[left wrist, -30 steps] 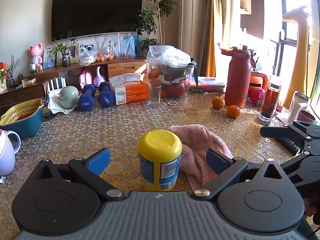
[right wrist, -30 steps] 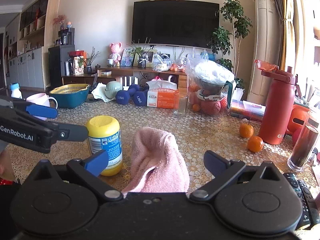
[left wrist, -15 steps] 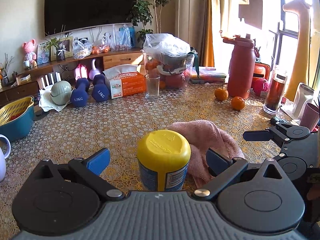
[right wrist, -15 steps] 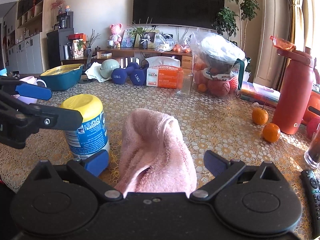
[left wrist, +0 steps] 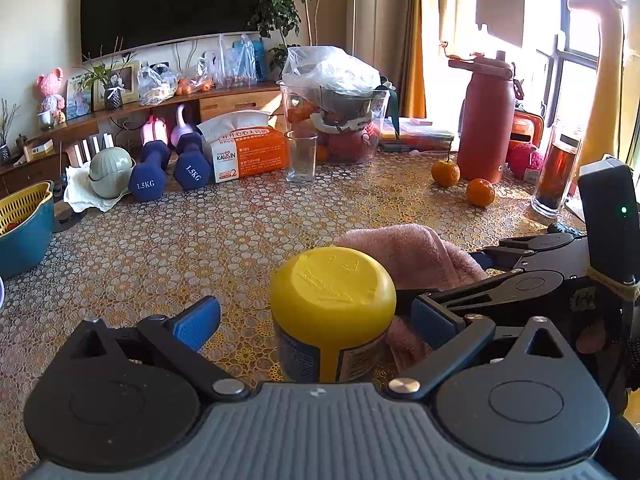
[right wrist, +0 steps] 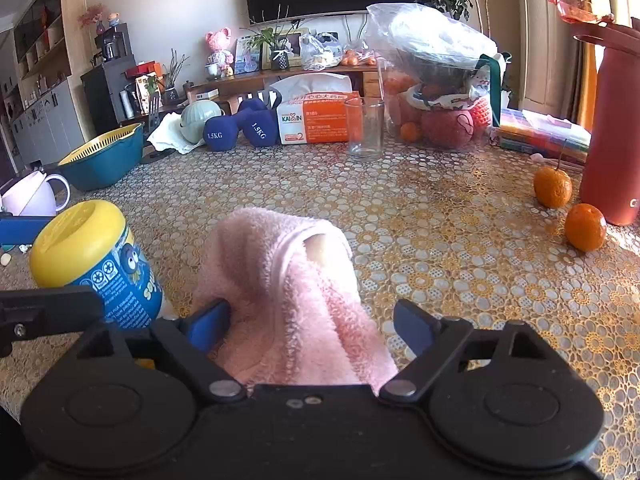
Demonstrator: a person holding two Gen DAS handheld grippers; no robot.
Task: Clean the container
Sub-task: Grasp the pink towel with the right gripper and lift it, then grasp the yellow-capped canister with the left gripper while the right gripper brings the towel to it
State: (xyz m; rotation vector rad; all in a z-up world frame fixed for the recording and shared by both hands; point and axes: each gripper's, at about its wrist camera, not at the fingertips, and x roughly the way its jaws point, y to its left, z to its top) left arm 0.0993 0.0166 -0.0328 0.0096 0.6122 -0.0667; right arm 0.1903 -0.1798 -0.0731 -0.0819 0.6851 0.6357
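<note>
A jar with a yellow lid and a blue label (left wrist: 333, 316) (right wrist: 94, 260) stands on the patterned tablecloth. My left gripper (left wrist: 316, 318) is open, its blue-padded fingers either side of the jar with gaps on both sides. Just right of the jar lies a crumpled pink towel (right wrist: 288, 292) (left wrist: 416, 252). My right gripper (right wrist: 310, 326) is open around the towel's near end, the left pad close against the cloth. In the left wrist view the right gripper's body shows at the right edge.
Further back stand an empty glass (right wrist: 365, 127), an orange tissue box (right wrist: 316, 118), two blue dumbbells (right wrist: 236, 130) and a bagged fruit bowl (right wrist: 436, 92). Two oranges (right wrist: 585, 227) and a red bottle (right wrist: 614, 128) are right; a teal basket (right wrist: 102, 160) and white mug (right wrist: 34, 198) left.
Both grippers have moved forward and lower. The jar now sits deeper between the left fingers, and the towel deeper between the right fingers. Both stay open.
</note>
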